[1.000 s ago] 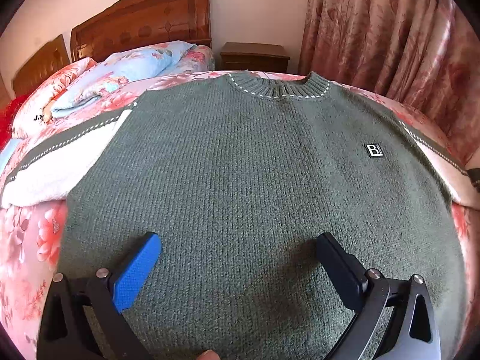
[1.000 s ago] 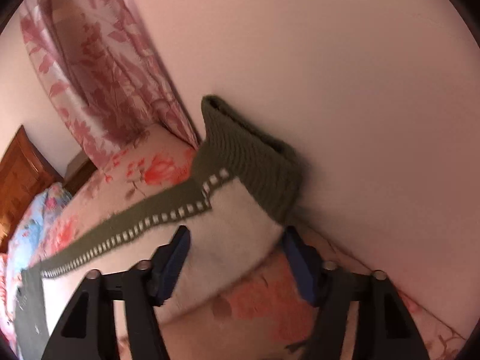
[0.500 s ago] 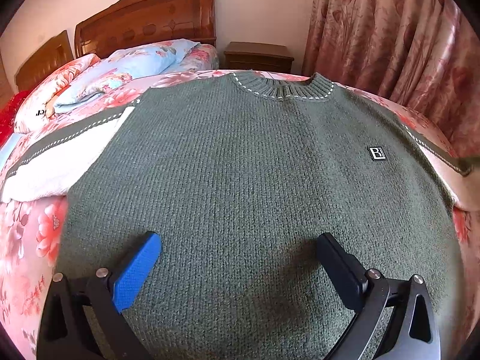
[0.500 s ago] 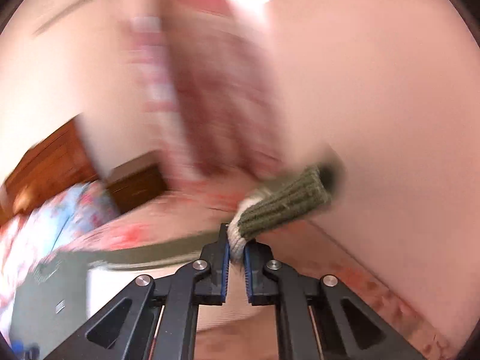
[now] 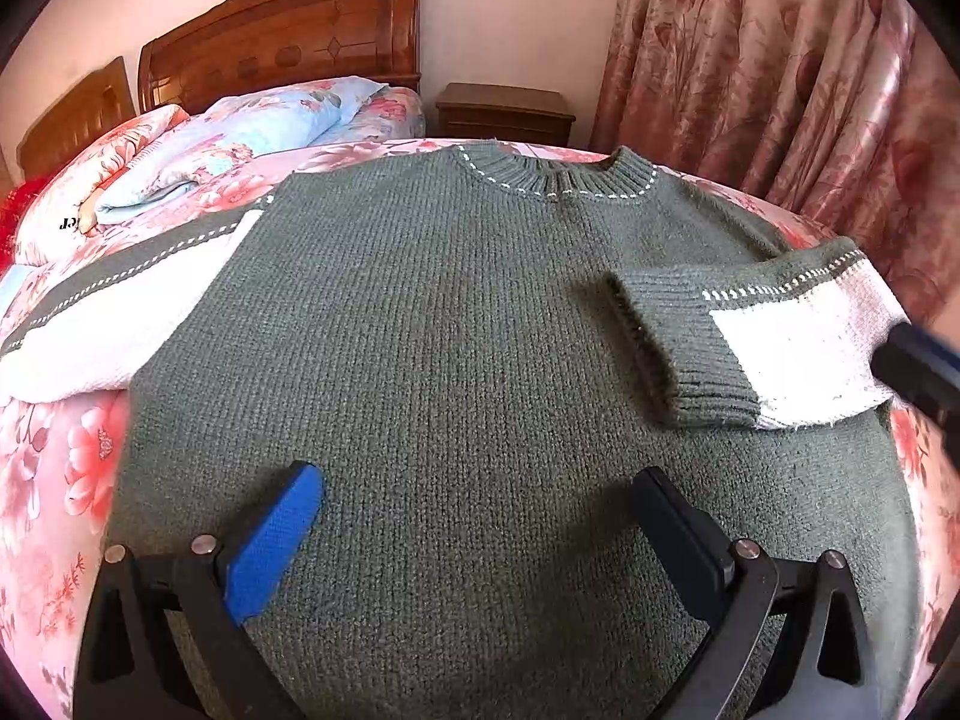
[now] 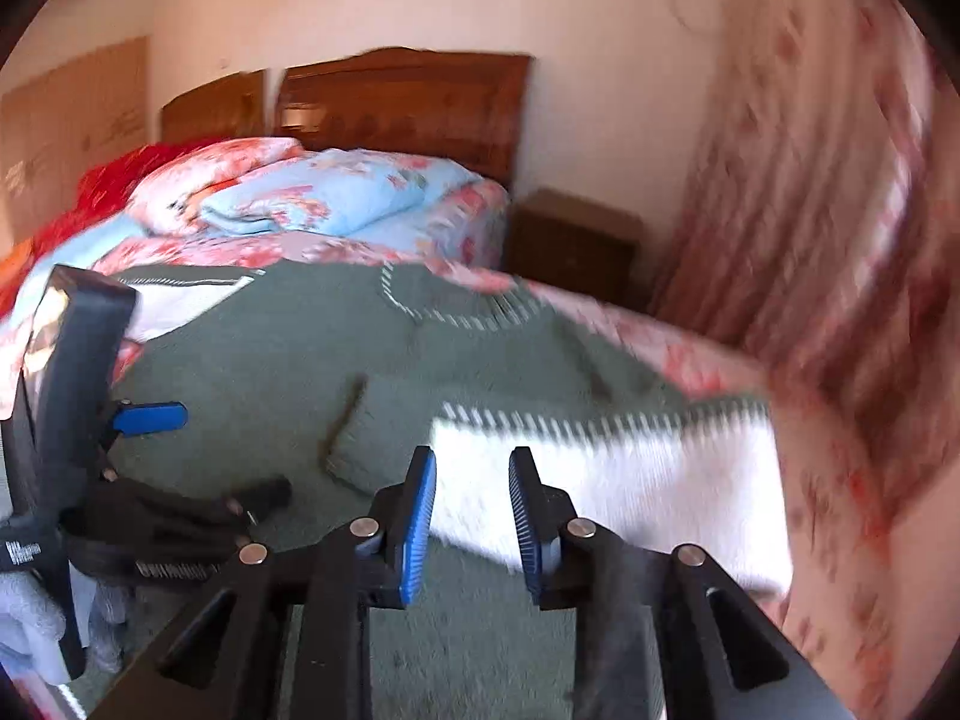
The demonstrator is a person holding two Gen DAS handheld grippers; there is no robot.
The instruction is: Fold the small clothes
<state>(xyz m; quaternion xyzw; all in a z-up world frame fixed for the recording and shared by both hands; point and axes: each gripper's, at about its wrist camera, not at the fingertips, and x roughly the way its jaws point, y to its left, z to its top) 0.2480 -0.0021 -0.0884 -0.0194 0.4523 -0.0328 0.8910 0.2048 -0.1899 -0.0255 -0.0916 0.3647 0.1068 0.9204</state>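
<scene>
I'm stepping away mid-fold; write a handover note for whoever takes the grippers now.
Left gripper: jaws wide open, hovering over the hem of the green knitted sweater, holding nothing.
Right gripper: jaws have just been opening, releasing the white-and-green right sleeve.
Done: right sleeve lies folded across the chest.
Left: fold in the other white sleeve, still spread on the floral bedspread, then fold the body.

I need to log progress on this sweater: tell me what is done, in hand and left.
Done: the sweater lies flat on the bed, its right sleeve folded across the chest. In hand: nothing gripped; the right gripper has just been opening, with the sleeve lying beyond its pads, and the left gripper hovers open over the hem. Left: the other sleeve, still spread out, then the body folds.
</scene>
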